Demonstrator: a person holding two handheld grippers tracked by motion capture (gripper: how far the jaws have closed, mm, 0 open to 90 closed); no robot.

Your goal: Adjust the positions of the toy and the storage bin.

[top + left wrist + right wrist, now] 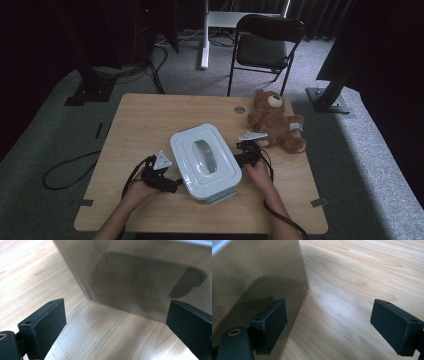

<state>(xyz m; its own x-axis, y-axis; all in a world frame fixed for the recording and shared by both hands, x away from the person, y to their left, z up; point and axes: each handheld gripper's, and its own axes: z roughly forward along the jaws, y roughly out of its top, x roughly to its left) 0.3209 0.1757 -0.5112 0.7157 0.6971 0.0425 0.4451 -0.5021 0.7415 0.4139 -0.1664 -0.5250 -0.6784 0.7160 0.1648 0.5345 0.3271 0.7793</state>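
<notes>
A lidded plastic box (205, 162) is set at the table's (150, 115) centre, with the left gripper (172, 184) at its 8 o'clock and the right gripper (239, 161) at its 3 o'clock. Both sets of jaws are spread wide with nothing held, the walls just ahead. The box is judged light, stiff and smooth, so slippery walls are best avoided and the lid's handle (203, 152) or rim is better taken.
</notes>
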